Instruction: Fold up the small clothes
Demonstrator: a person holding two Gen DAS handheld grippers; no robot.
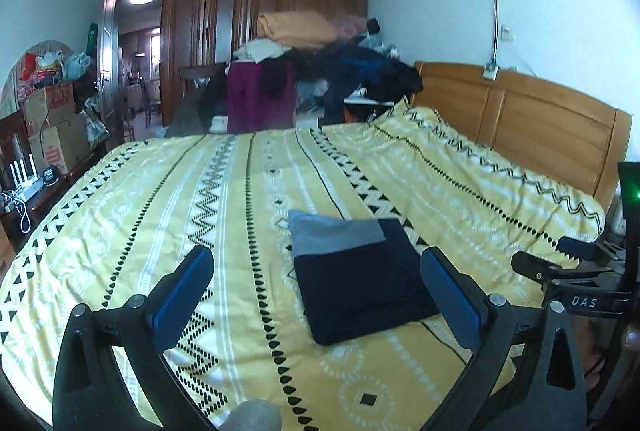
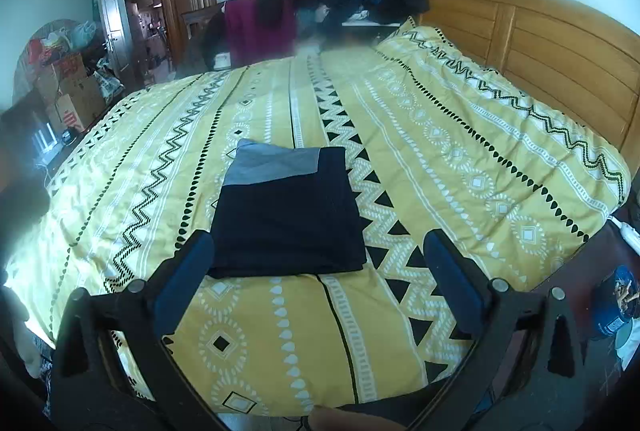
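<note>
A folded dark navy garment (image 1: 362, 287) with a grey-blue band at its far end lies flat on the yellow patterned bedspread (image 1: 160, 215). My left gripper (image 1: 320, 279) is open above the bed, its blue-padded fingers spread to either side of the garment's near end, touching nothing. The right gripper's black tip (image 1: 560, 259) shows at the right edge of the left wrist view. In the right wrist view the same garment (image 2: 288, 215) lies just ahead of my right gripper (image 2: 320, 259), which is open and empty; its left pad (image 2: 184, 271) is close to the garment's near left corner.
A wooden headboard (image 1: 540, 119) runs along the right. Beyond the bed's far edge are a heap of clothes and bedding (image 1: 312, 63), a brown wardrobe (image 1: 240, 3) and an open door. Boxes and bags (image 1: 52, 119) stand at the left. A blue tin (image 2: 616, 307) sits low right.
</note>
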